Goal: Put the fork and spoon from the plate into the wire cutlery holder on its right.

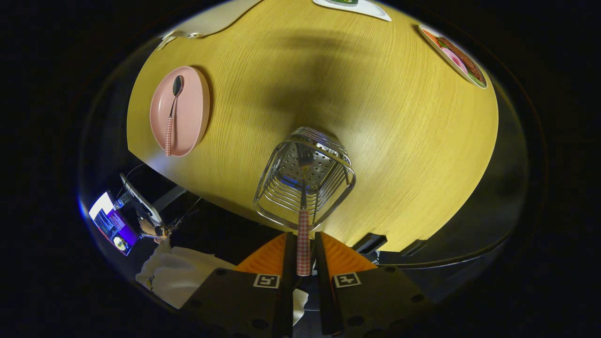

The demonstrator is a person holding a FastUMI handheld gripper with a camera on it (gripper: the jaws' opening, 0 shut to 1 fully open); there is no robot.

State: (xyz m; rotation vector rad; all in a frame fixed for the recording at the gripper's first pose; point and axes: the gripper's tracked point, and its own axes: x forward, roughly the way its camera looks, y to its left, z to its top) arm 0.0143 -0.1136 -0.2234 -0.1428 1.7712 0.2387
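Observation:
My gripper (pixel 304 244) is shut on the checked handle of the fork (pixel 304 234). The fork hangs straight down ahead of the fingers, its head inside the wire cutlery holder (pixel 304 180), which stands on the yellow wooden table (pixel 375 117) right below me. The fork's tines reach close to the holder's perforated bottom. Left of the holder lies the pink plate (pixel 180 110) with the spoon (pixel 172 110) on it, dark bowl away from me and checked handle toward the table's near edge.
A picture mat (pixel 454 56) and a white card (pixel 353 7) lie at the table's far side. Past the near edge are a lit screen (pixel 112 225), cables and white cloth (pixel 181 274) low on the left.

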